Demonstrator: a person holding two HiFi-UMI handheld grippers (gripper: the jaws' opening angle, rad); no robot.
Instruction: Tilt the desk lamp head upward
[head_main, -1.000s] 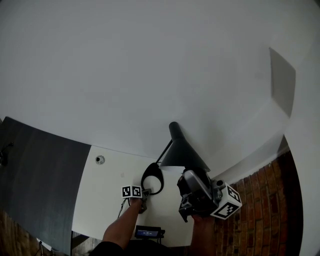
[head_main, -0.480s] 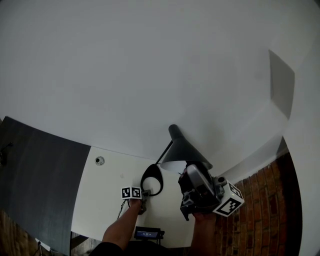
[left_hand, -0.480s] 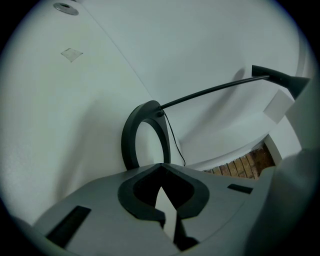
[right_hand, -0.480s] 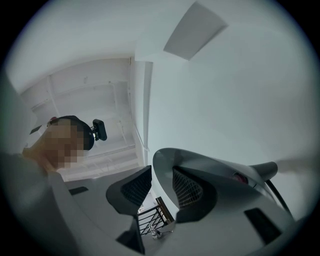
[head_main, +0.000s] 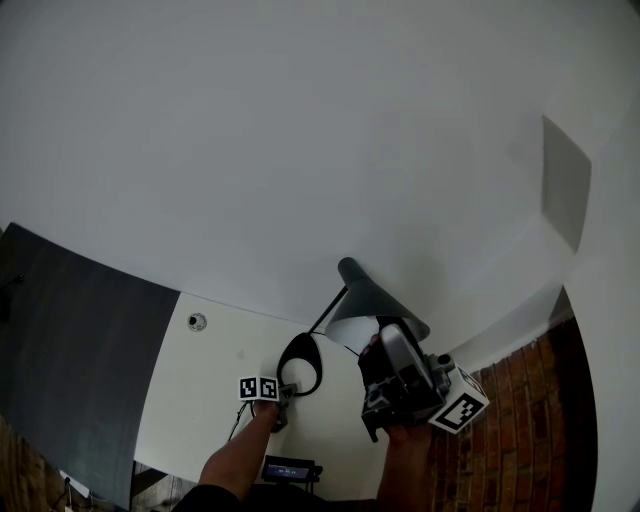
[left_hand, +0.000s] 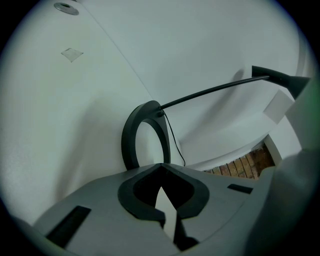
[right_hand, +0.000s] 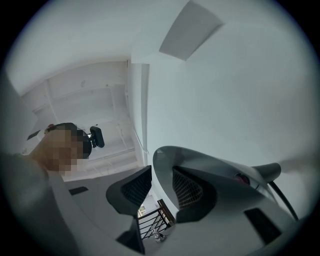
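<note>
Two hand-held grippers work at a black desk lamp on a white desk (head_main: 205, 395). Nearest, at the bottom edge of the head view, a small device with a lit screen (head_main: 285, 470) sits by the desk's front edge. The person's left forearm (head_main: 235, 460) rises beside it to the left gripper (head_main: 278, 400). In the left gripper view its jaws are drawn together with nothing between them, and their tips sit just beside the lamp's ring base (left_hand: 128, 145). The ring base is an open black hoop on the desktop with a thin cord (left_hand: 172, 140) trailing from it.

To the right and a little farther off, the right gripper (head_main: 385, 350) is held higher. It is clenched on the rim of the lamp head (head_main: 372, 298). In the right gripper view that rim passes between the two mesh-textured pads (right_hand: 186, 189).

The lamp head is a dark cone above the right rear part of the desk. Its wide mouth is turned toward the person, with the pale inside showing, and its narrow end points up and away. A slim rod (left_hand: 210, 92) slants from the ring base up to the lamp head.

Farther back on the desk lies a small round object (head_main: 197, 322). A dark panel (head_main: 70, 360) borders the desk on the left, and brickwork (head_main: 520, 400) shows on the right. A plain pale wall (head_main: 300, 130) fills the distance.
</note>
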